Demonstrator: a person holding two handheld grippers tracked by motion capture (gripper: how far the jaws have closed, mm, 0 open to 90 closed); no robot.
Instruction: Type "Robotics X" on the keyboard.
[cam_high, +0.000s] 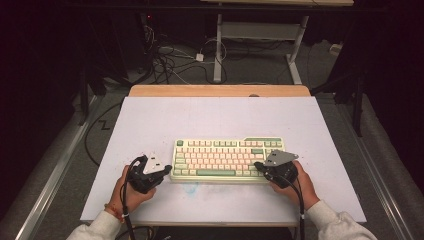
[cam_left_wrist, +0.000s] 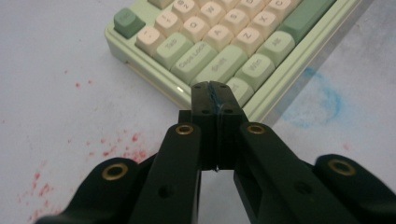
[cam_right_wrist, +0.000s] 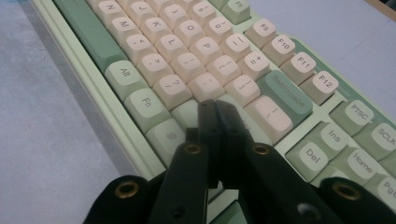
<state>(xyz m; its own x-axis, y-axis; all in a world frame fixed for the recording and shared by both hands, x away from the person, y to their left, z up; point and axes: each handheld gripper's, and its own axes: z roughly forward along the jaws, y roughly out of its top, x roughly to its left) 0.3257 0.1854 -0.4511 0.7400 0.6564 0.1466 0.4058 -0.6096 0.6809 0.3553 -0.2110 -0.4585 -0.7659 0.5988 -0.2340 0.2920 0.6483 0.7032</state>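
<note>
Black and pressed together, the jaws of the left claw (cam_left_wrist: 215, 93) held nothing between them; their tips stood at the near left corner of the keyboard (cam_left_wrist: 224, 51), just over its lowest green key, and I cannot tell if they touched it. Around this claw the pale desk (cam_left_wrist: 56, 116) carried small red spots, and a blue smear (cam_left_wrist: 322, 100) lay just beside the keyboard's front edge. The right claw (cam_right_wrist: 217, 109) was closed in the same way, with nothing pinched, and it stood over the green keys at the right end of the keyboard (cam_right_wrist: 187, 51), near the cream key under Backspace.

From the high view, the left claw (cam_high: 167, 168) sat at the left end of the keyboard (cam_high: 227, 159) and the right claw (cam_high: 257, 165) at its right end, each held by one hand, with white sleeves coming from the near edge. The keyboard, green and cream, lay flat on the near half of the desk (cam_high: 220, 117), about in the middle. Behind the desk, a wooden edge (cam_high: 220, 90) showed, and further away grey floor with loose cables (cam_high: 175, 62) and the white legs of another table (cam_high: 218, 50).
</note>
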